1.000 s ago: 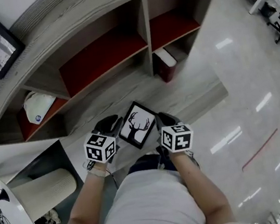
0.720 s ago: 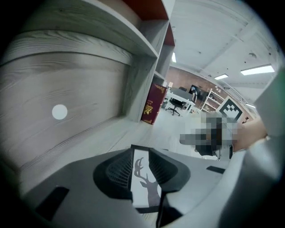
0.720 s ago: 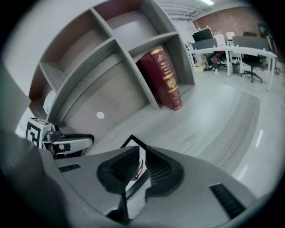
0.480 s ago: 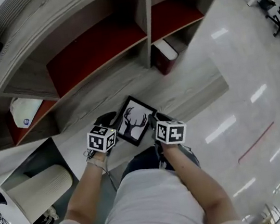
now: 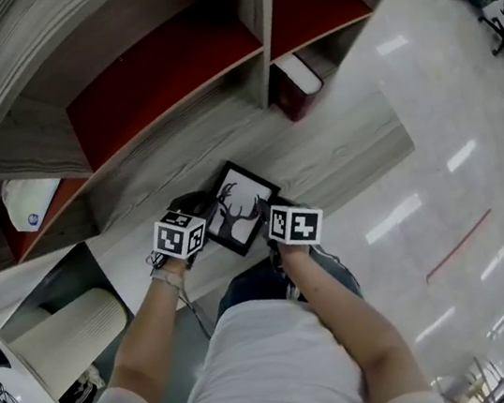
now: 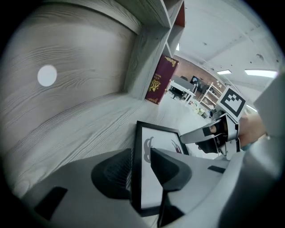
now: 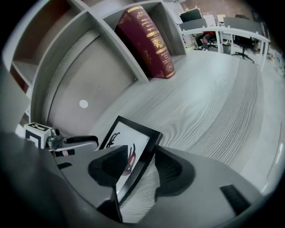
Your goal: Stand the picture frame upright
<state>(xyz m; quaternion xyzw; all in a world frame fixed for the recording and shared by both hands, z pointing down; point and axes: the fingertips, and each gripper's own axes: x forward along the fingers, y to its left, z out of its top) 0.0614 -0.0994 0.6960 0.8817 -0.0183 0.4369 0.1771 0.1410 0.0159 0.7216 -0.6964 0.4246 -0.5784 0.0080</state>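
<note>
The picture frame (image 5: 244, 197) is black with a deer silhouette on white. It stands tilted on the grey wooden base of the shelf unit (image 5: 339, 149). My left gripper (image 5: 195, 212) is at its left edge and my right gripper (image 5: 278, 213) at its right edge. In the left gripper view the frame (image 6: 160, 140) sits edge-on between my left gripper's (image 6: 139, 153) jaws, which have just been opening. In the right gripper view the frame (image 7: 127, 138) is between my right gripper's (image 7: 141, 153) jaws, also just opening, with a gap on the back side. What props the frame is hidden.
A dark red book (image 5: 294, 94) stands in the lower right compartment beyond the frame. A white cap (image 5: 29, 203) lies on a red-lined shelf at left. A white cylinder (image 5: 61, 340) is near my left arm. Glossy floor (image 5: 455, 164) spreads to the right.
Both grippers have come down with the frame onto the wooden base. Their jaws have spread, and the frame now rests between them rather than clamped.
</note>
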